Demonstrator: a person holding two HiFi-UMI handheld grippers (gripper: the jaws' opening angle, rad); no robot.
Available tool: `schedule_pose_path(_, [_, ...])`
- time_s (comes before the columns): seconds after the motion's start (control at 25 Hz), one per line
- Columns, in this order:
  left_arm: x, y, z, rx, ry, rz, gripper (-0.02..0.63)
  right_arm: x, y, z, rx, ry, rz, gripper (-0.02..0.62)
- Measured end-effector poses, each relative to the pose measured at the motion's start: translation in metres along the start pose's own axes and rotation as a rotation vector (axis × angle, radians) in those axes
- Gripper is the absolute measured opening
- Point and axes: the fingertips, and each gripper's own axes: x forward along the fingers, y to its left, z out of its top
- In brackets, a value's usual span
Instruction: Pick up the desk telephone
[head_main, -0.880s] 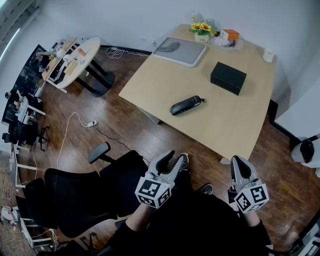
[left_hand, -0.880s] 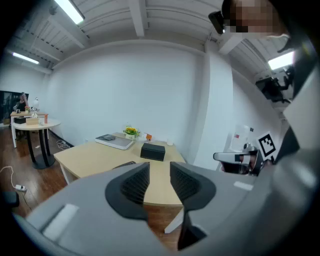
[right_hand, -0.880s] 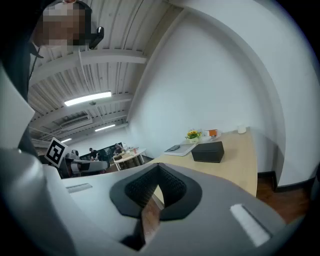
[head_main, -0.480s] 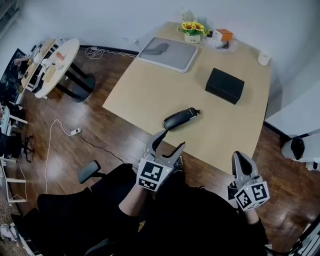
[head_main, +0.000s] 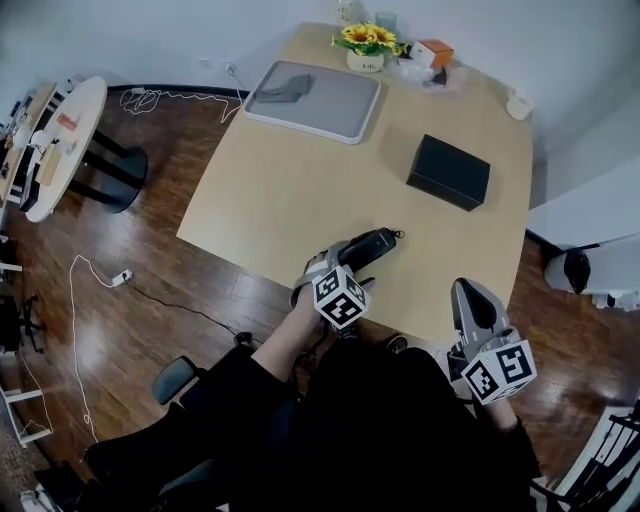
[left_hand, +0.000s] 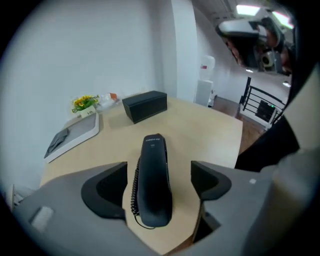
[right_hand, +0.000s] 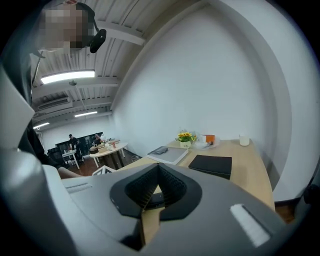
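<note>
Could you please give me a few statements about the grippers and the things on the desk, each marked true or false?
1. The left gripper has its jaws apart, one on each side of the telephone. True.
2. The telephone is lifted in the air. False: it lies on the desk, near its front edge.
3. A black box lies on the desk beyond the telephone. True.
4. The right gripper has its jaws together. True.
5. The right gripper holds the black box. False: it holds nothing and is well short of the box.
</note>
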Motion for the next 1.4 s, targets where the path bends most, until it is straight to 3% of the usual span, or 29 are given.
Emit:
schedule_pose_path(0.12, [0.026, -0.001, -0.016, 0.004, 0.081, -0.044, 0.385, 0.016, -0.002, 0.002, -0.005, 0.023, 0.019, 0.000])
schedule_pose_path(0.36, [0.050, -0.003, -0.037, 0.015, 0.185, -0.055, 0.363, 0.040, -0.009, 0.007, 0.007, 0.028, 0.084, 0.000])
schedule_pose_path(0.6, [0.055, -0.004, -0.042, 0.033, 0.228, -0.067, 0.357, 0.046, -0.016, 0.013, 0.022, 0.021, 0.127, 0.000])
schedule_pose_path(0.76, [0.056, -0.001, -0.043, 0.035, 0.187, -0.088, 0.340, 0.045, -0.030, 0.004, 0.064, 0.029, 0.114, 0.000])
schedule_pose_path(0.8, [0.056, 0.002, -0.044, 0.018, 0.163, -0.085, 0.273, 0.045, -0.031, 0.001, 0.071, 0.031, 0.113, 0.000])
schedule_pose_path(0.92, [0.054, 0.006, -0.044, -0.016, 0.117, -0.088, 0.267, 0.043, -0.035, -0.002, 0.082, 0.033, 0.113, 0.000])
schedule_pose_path(1.12, [0.056, 0.006, -0.045, -0.034, 0.128, -0.063, 0.264, 0.039, -0.046, -0.003, 0.099, 0.025, 0.097, 0.000])
schedule_pose_path(1.28, [0.049, 0.005, -0.042, -0.151, 0.126, -0.067, 0.262, 0.037, -0.053, -0.002, 0.102, 0.016, 0.085, 0.000])
schedule_pose_path(1.4, [0.031, 0.008, -0.025, -0.241, 0.061, -0.039, 0.261, 0.035, -0.057, -0.001, 0.107, 0.010, 0.079, 0.000])
